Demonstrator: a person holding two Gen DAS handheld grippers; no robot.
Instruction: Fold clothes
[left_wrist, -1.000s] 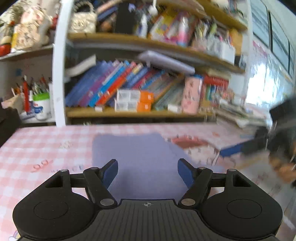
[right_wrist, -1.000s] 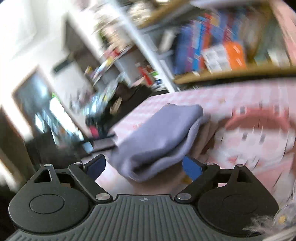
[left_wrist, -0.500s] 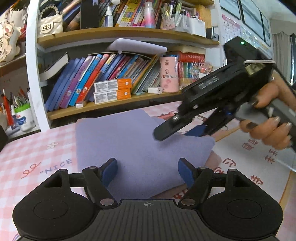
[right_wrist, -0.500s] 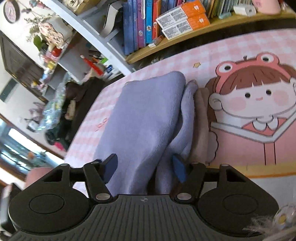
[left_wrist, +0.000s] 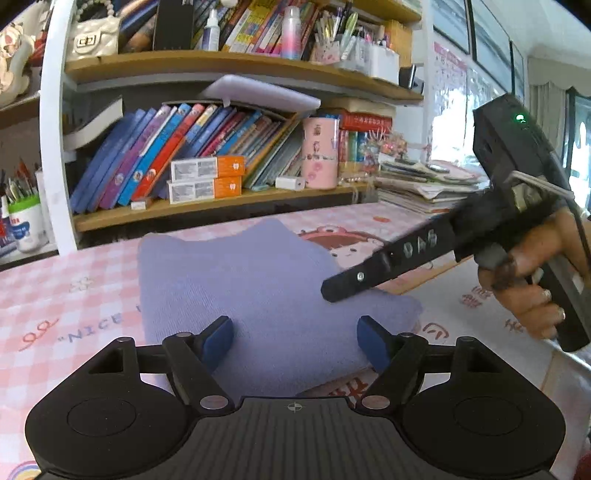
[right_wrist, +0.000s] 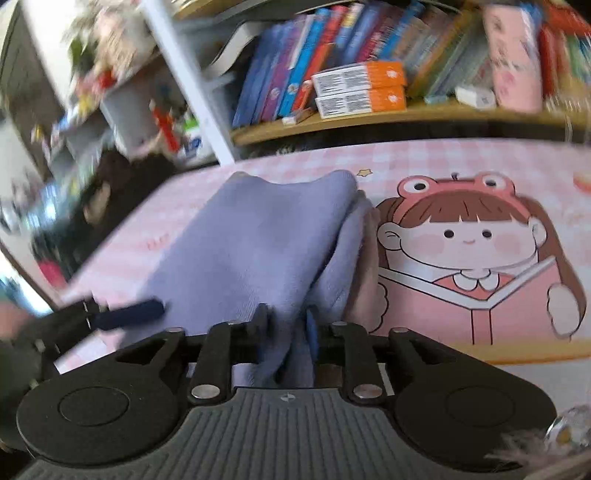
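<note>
So the big change here was on the right side. A second before, the right gripper (right_wrist: 286, 330) was swinging in with its jaws spread wide and nothing between them, everything a blur; half a second before, it had come down over the near right edge of the purple garment (left_wrist: 258, 295) with the cloth sitting between the open jaws. At this moment the jaws were closing and had pinched in tight on a bunched fold of that edge, blue pads pressed into the fabric on both sides. Looked like a proper grip to me, though how many layers it caught I couldn't tell.

The garment itself lay on the pink checked counter (left_wrist: 74, 288), already doubled over, its far corners sticking up a bit, with a tan layer (right_wrist: 364, 280) peeking out from under its right side next to the cartoon girl print (right_wrist: 465, 236).

The left gripper (left_wrist: 293, 341) hadn't done much at all. It hovered over the near edge of the garment with its jaws wide apart, holding nothing, same as a second earlier, just tilted slightly differently. From the left view you could see the right tool's arm reaching in across the right part of the cloth, a hand (left_wrist: 532, 280) wrapped round its handle.

My read: the right corner was secured, so the next fold could start once the left took hold, which it hadn't yet. One-sided pull would probably just drag the pile
</note>
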